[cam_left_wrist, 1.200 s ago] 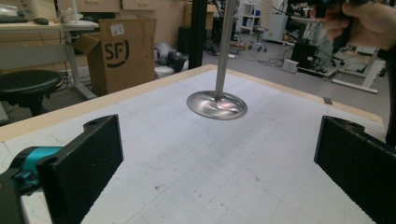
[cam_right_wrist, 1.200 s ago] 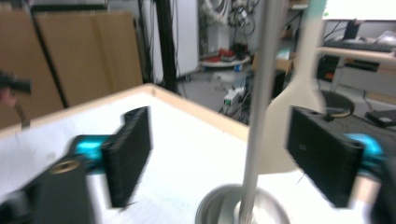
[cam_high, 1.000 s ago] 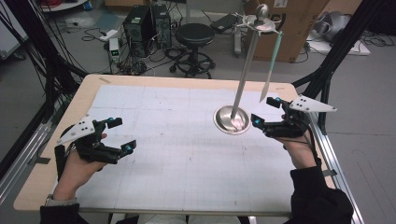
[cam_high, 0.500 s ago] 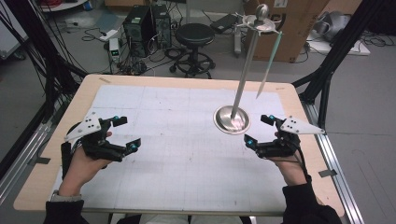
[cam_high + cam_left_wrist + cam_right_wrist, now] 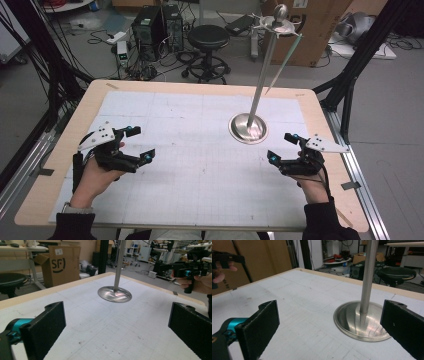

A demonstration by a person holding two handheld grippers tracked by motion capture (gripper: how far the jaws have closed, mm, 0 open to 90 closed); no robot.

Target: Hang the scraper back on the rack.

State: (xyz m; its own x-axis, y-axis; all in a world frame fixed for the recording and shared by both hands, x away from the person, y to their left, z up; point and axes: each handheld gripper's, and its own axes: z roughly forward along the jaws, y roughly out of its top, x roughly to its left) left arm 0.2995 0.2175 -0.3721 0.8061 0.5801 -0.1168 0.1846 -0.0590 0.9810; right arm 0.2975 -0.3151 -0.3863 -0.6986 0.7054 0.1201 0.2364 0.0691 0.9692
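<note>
A polished metal stand has a round base (image 5: 248,128) on the white gridded mat at the right-centre of the table, and its thin pole (image 5: 265,60) rises to a knob with thin arms. My left gripper (image 5: 141,144) hovers open over the left of the mat, nothing between its jaws. My right gripper (image 5: 281,147) is open and empty just in front and to the right of the base, apart from it. In the left gripper view, my open left gripper (image 5: 116,315) faces the base (image 5: 115,293). The right gripper view has the base (image 5: 359,322) between the wide-spread jaws, farther off.
The white mat (image 5: 200,175) covers most of the wooden table (image 5: 327,125). Beyond the far edge stand a black stool (image 5: 208,37), a computer tower (image 5: 147,25) and a cardboard box (image 5: 320,30). Black frame posts (image 5: 350,85) stand at the right side.
My right gripper has drawn back from beside the stand's base toward the near edge. My left gripper has shifted slightly to the right. Both stayed open.
</note>
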